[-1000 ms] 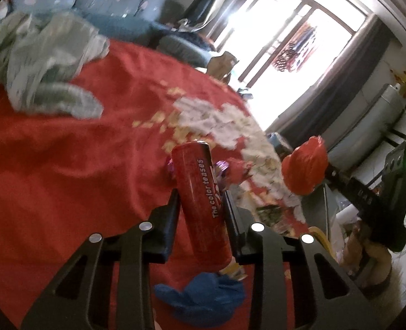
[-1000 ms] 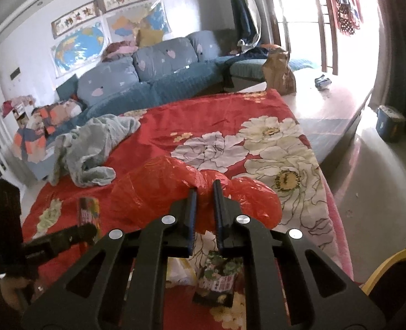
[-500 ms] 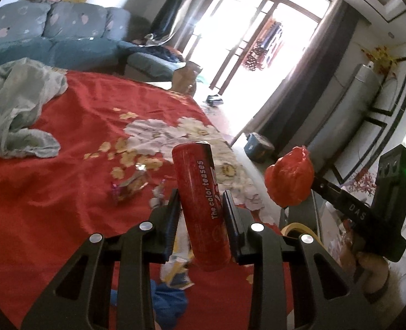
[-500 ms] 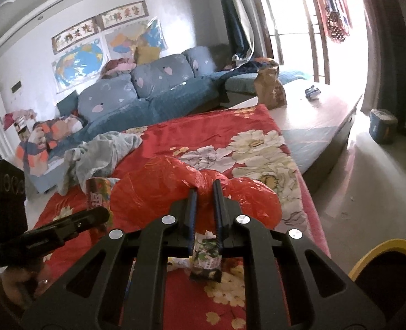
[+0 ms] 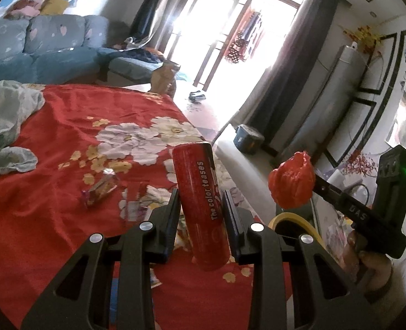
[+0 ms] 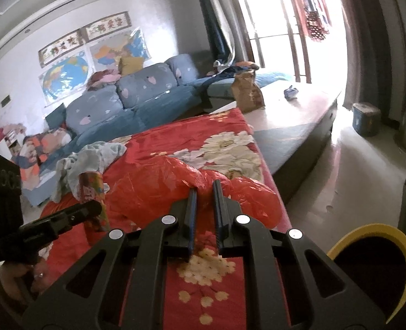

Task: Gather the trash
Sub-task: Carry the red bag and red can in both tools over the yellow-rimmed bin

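Nearest, the left hand-held gripper (image 5: 201,206) is clamped on a red snack tube (image 5: 200,203) that stands nearly upright between its jaws, above the bed's (image 5: 38,209) near right corner. The right hand-held gripper (image 6: 205,192) has its jaws almost together, pinching a crumpled red plastic bag (image 6: 159,189) that billows out ahead of the fingers, over the bed's right edge. Just beyond that edge, low and near, sits a bin with a yellow rim (image 6: 368,232), and past it open pale floor (image 6: 354,170) runs toward the bright glass doors (image 5: 230,27). On the red floral bedcover, a shiny wrapper (image 5: 101,189) lies near the middle and another piece of packaging (image 5: 132,203) lies just right of it, both apart from the tube. Farther back, a grey-green cloth (image 5: 5,126) is heaped at the bed's left edge. A brown paper bag (image 6: 247,93) stands past the far right corner, and a blue sofa (image 6: 137,96) lines the far wall.
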A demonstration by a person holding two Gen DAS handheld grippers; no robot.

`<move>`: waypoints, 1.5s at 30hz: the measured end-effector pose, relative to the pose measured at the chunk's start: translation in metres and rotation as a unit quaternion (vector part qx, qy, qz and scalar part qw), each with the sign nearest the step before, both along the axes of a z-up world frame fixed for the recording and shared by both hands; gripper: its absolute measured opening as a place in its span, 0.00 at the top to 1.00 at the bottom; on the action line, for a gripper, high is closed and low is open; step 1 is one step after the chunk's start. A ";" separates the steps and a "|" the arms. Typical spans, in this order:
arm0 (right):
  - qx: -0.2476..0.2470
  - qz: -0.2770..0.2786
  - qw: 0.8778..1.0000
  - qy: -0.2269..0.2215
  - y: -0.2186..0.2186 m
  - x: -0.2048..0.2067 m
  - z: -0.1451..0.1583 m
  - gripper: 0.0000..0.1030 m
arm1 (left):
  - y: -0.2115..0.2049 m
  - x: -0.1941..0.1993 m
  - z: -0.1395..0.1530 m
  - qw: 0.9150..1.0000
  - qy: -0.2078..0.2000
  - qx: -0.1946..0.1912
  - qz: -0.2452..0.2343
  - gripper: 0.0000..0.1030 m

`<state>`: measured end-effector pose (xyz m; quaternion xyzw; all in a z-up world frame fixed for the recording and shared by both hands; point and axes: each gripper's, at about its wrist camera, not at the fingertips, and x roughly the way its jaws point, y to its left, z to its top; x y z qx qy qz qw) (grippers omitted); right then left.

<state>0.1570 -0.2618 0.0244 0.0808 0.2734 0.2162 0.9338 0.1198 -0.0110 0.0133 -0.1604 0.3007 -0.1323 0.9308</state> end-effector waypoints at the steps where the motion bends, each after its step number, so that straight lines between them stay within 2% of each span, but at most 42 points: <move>1: 0.002 -0.004 1.000 0.001 -0.005 -0.001 -0.001 0.93 | -0.003 0.001 0.000 1.000 -0.001 0.002 -0.003 0.72; 21: 0.029 -0.066 0.997 0.010 -0.059 -0.017 -0.010 0.93 | -0.069 0.000 0.003 0.997 -0.005 0.028 -0.069 0.72; 45: 0.057 -0.131 0.989 0.045 -0.111 -0.030 -0.038 0.93 | -0.140 -0.003 -0.010 0.988 0.003 0.057 -0.140 0.72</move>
